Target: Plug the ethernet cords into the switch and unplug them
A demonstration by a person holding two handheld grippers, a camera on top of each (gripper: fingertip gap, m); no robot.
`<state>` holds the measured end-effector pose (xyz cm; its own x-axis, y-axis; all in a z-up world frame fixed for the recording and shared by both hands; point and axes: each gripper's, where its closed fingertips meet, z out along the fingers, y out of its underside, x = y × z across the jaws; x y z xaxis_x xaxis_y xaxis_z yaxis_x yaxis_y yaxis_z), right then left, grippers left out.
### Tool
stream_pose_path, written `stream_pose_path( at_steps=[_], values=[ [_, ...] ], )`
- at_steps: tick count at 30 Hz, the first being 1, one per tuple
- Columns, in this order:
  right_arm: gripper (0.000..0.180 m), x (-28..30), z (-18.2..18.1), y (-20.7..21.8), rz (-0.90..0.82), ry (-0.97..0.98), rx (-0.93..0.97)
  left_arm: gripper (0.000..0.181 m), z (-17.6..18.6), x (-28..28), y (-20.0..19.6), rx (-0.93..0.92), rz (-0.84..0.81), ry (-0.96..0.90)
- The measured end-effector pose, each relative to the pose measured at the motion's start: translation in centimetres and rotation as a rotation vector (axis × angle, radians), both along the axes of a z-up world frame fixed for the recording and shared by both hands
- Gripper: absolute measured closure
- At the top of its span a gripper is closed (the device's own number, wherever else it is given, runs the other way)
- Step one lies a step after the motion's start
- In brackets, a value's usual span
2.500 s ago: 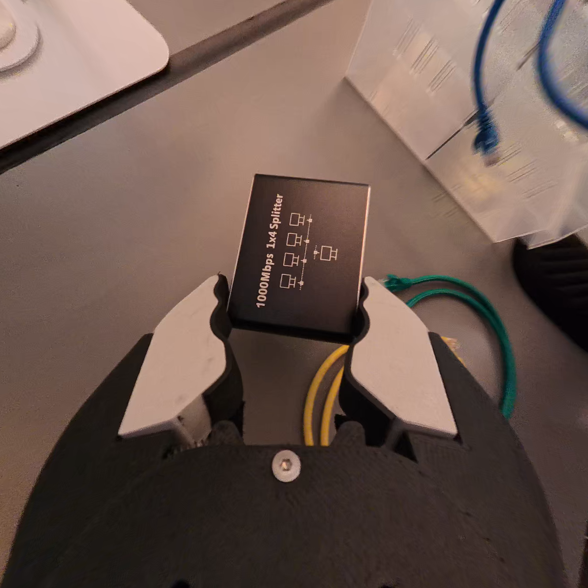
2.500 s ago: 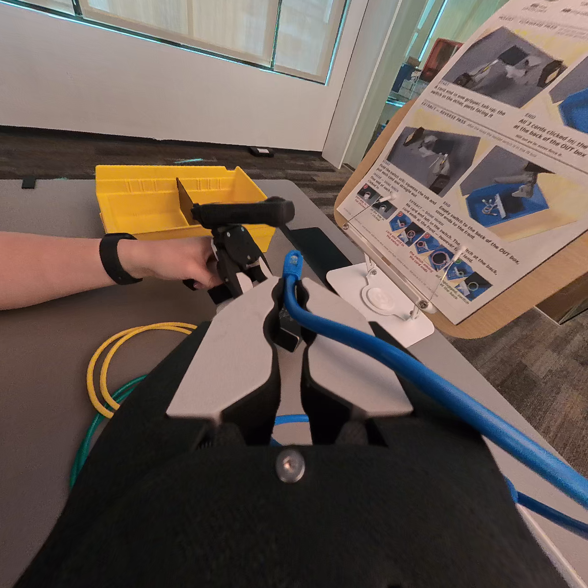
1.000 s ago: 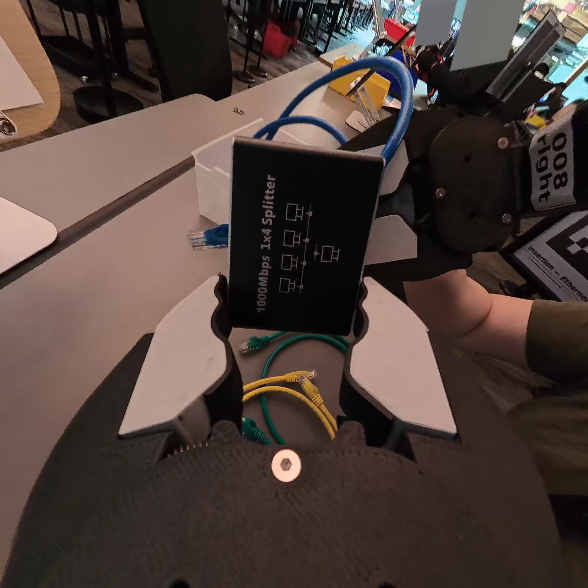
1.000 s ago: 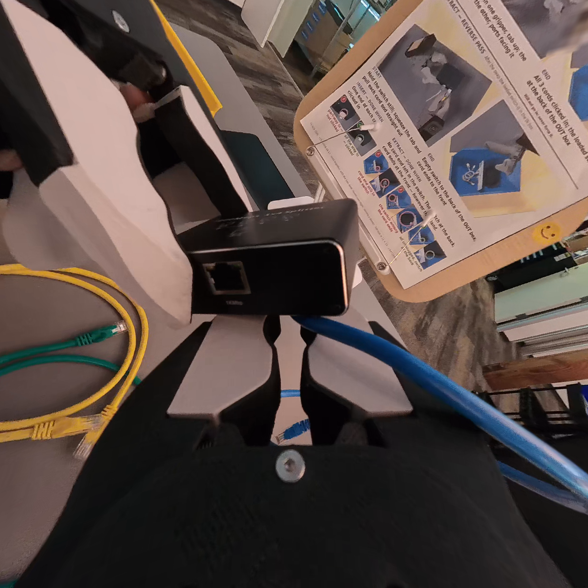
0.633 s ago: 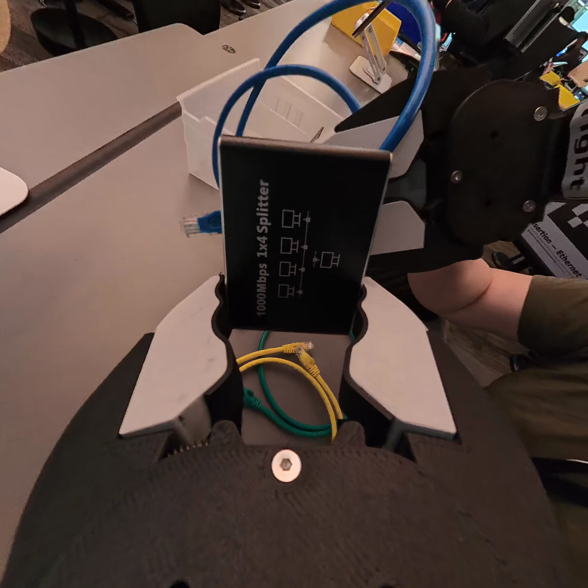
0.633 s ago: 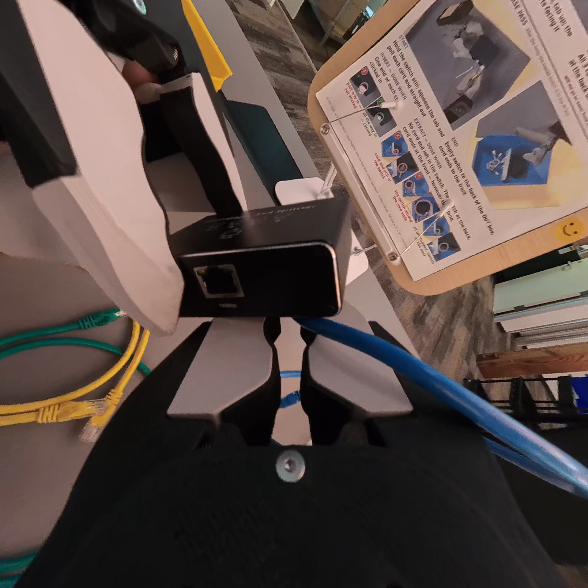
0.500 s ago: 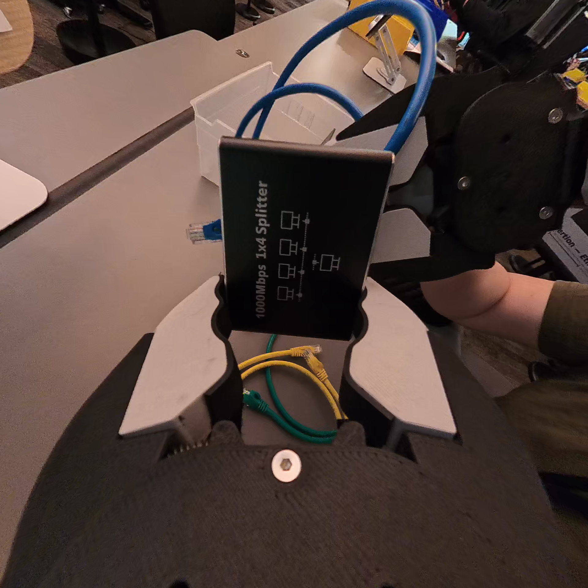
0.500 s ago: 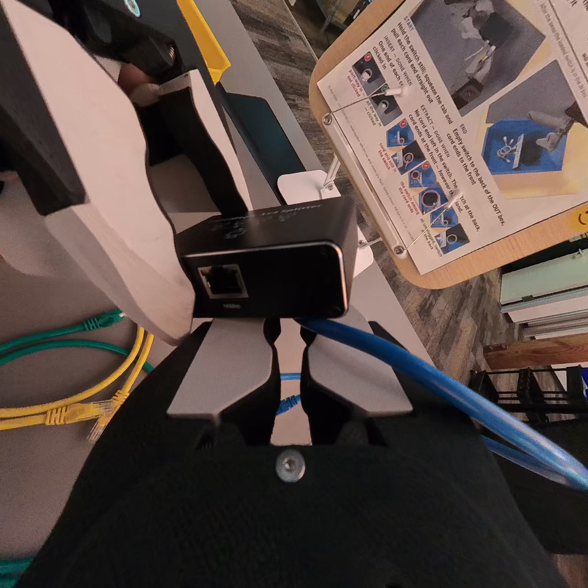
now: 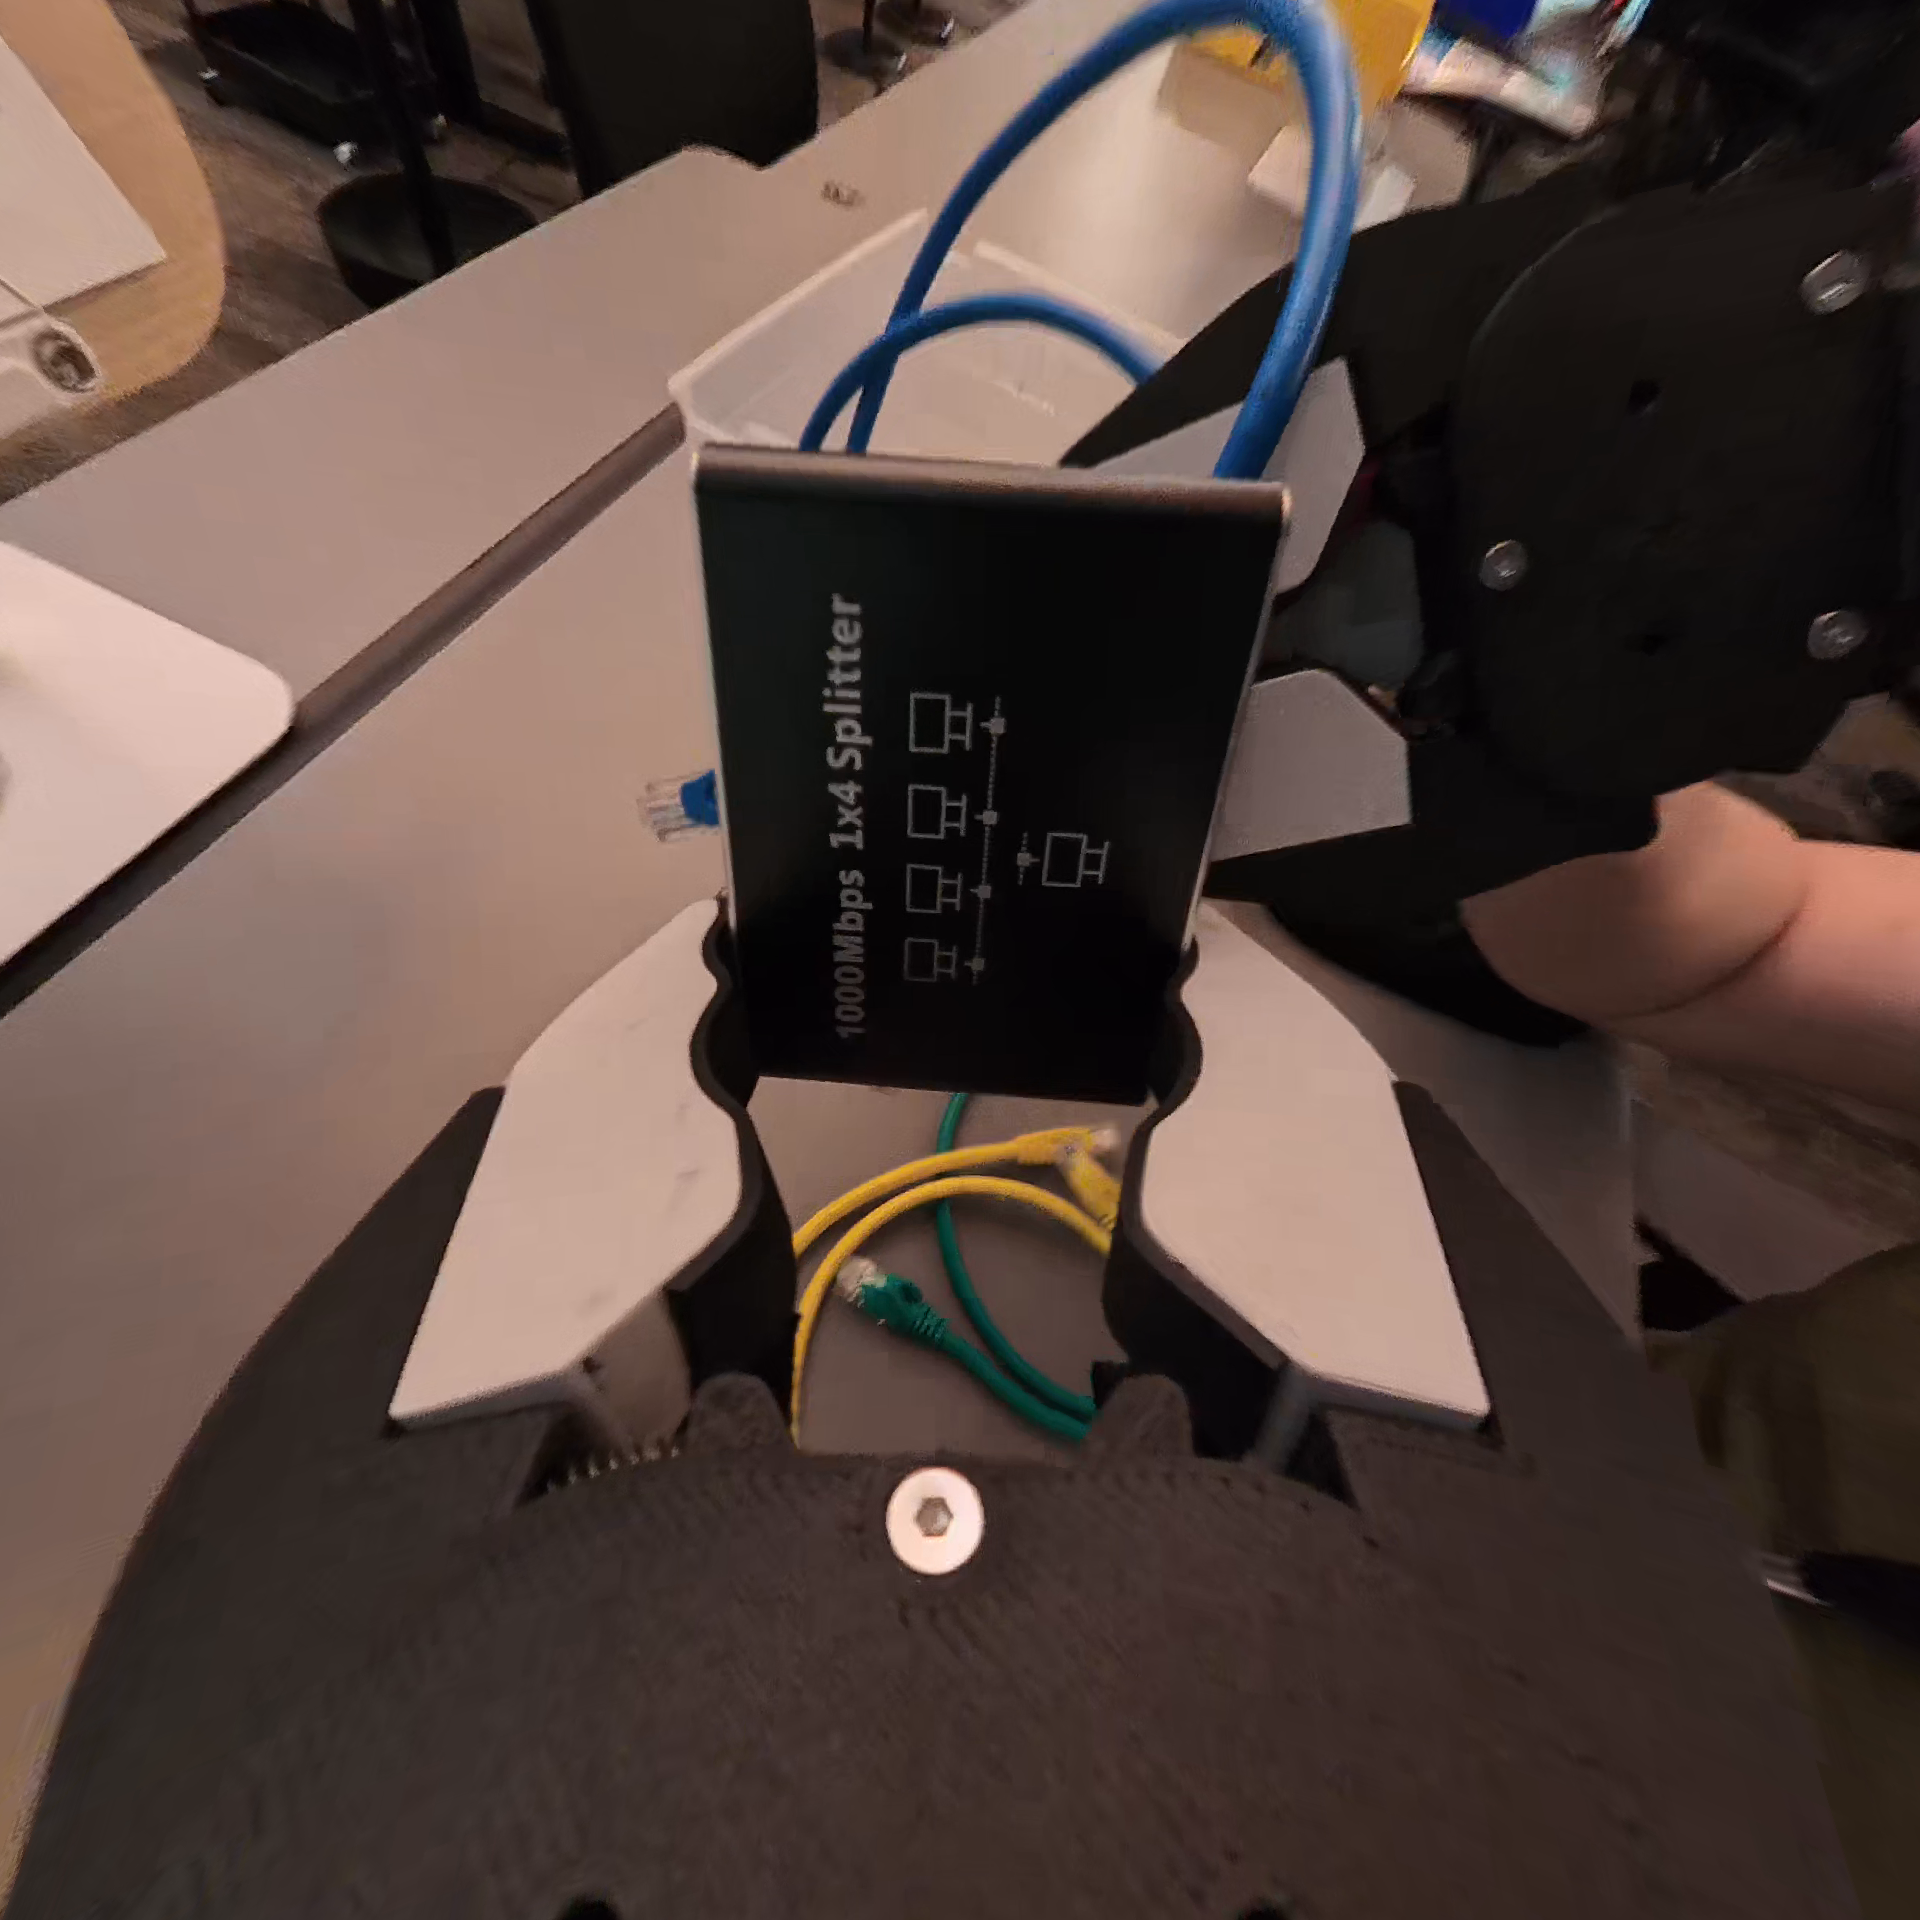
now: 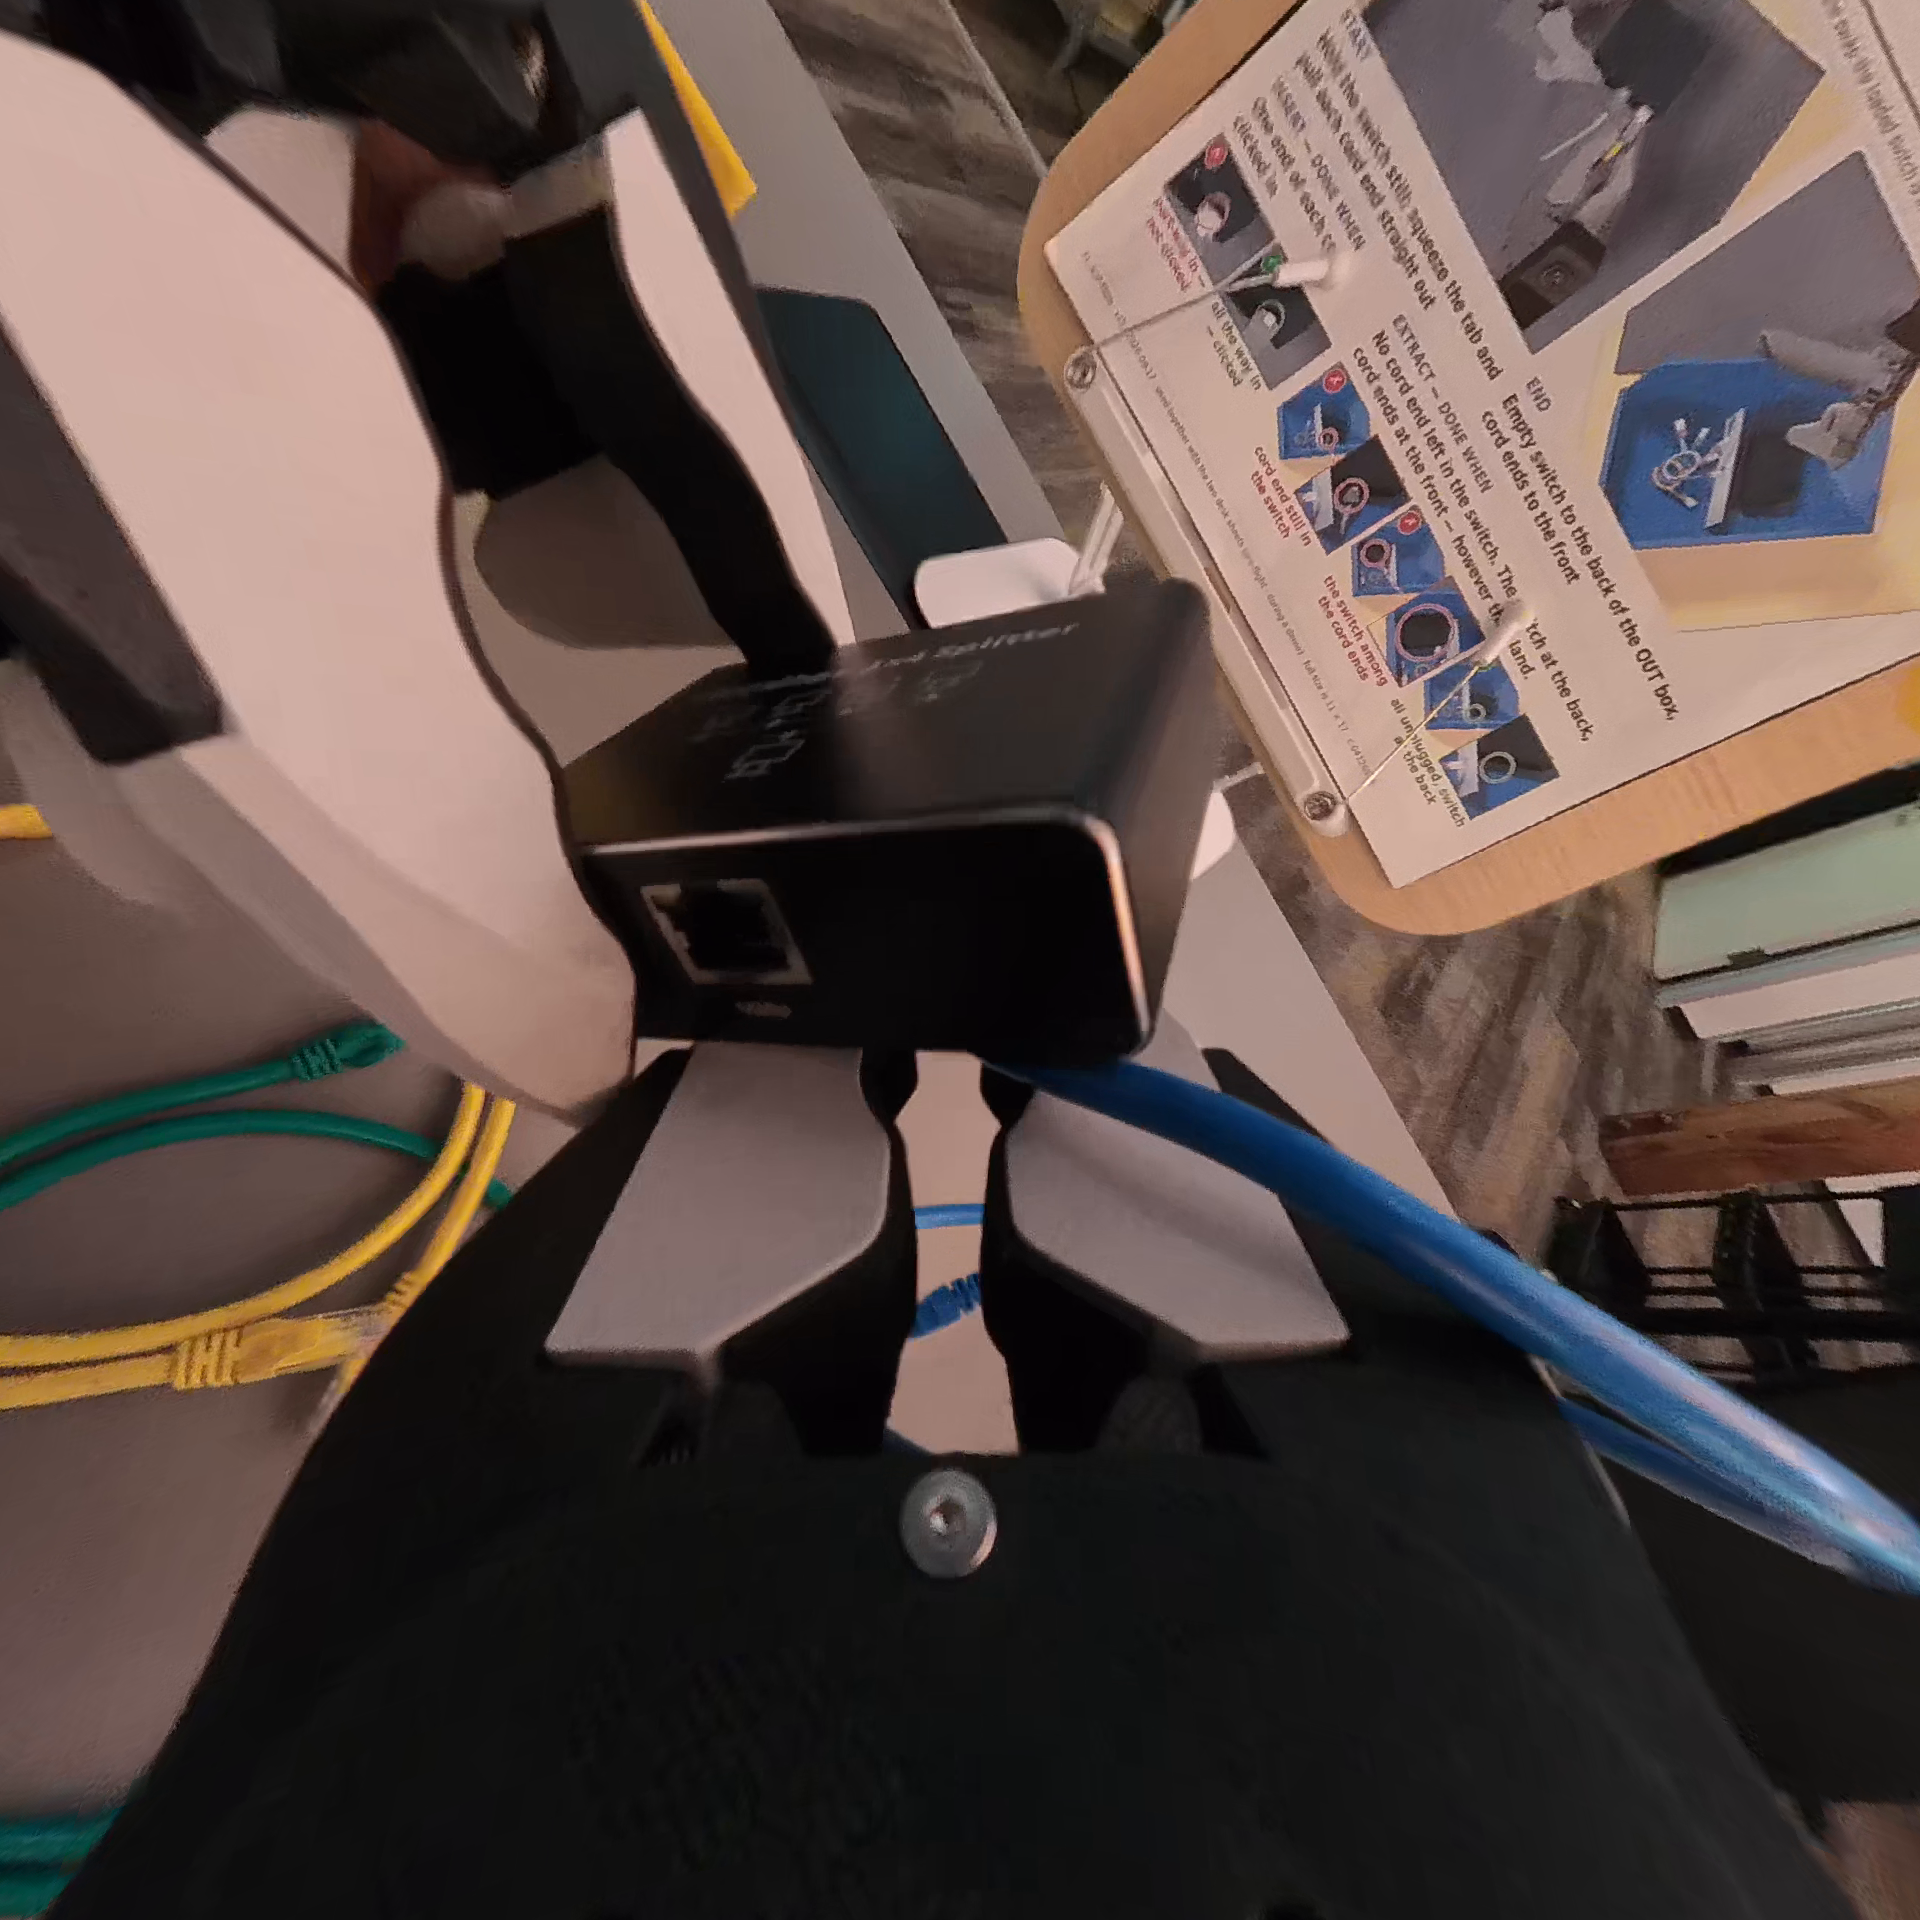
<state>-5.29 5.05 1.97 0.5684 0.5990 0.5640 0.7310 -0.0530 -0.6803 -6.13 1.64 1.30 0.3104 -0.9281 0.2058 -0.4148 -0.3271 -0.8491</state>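
Note:
My left gripper (image 9: 951, 997) is shut on the black switch (image 9: 987, 779) and holds it up above the grey table. The right wrist view shows the switch (image 10: 914, 831) end on, with one empty port (image 10: 727, 930) facing the camera. My right gripper (image 10: 940, 1070) is shut on the blue cord (image 10: 1403, 1216), its tips right under the switch. The plug end of the cord is hidden there. In the left wrist view the right gripper (image 9: 1299, 644) sits just behind the switch, with the blue cord (image 9: 1039, 208) looping above it.
Yellow cords (image 10: 312, 1299) and a green cord (image 10: 208, 1091) lie loose on the table under both grippers. The blue cord's other plug (image 9: 681, 805) lies left of the switch. A clear bin (image 9: 935, 343) stands behind. An instruction sheet on a wooden board (image 10: 1507, 416) stands at the right. My two grippers' fingertips are within a few centimetres of each other.
My left gripper lifted the switch off the table and brought it to the right gripper holding the blue cord. In the last half second the switch tilted slightly, showing more of its top.

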Motion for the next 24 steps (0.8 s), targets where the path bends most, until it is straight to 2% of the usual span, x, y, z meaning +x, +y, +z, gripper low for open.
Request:
stream_pose_path(
  at_steps=[8,11,15,17,24],
  values=[
    [0.173,3.1,3.3,0.4,-0.051,0.06,0.089,0.106,1.3,-0.4,0.5,-0.195,-0.042,-0.21],
    [0.173,3.1,5.8,-0.7,0.001,0.065,0.197,0.106,1.5,-1.3,1.7,-0.223,0.008,-0.245],
    [0.173,0.7,8.1,-3.4,0.157,0.078,0.324,0.106,1.3,-2.5,3.2,-0.235,0.091,-0.254],
    [0.173,-0.8,8.0,-4.6,0.246,0.074,0.323,0.106,1.2,-2.8,3.4,-0.233,0.11,-0.244],
    [0.173,-2.3,6.1,-4.8,0.306,-0.027,0.322,0.106,0.9,-2.9,3.5,-0.174,0.138,-0.176]
  ],
)
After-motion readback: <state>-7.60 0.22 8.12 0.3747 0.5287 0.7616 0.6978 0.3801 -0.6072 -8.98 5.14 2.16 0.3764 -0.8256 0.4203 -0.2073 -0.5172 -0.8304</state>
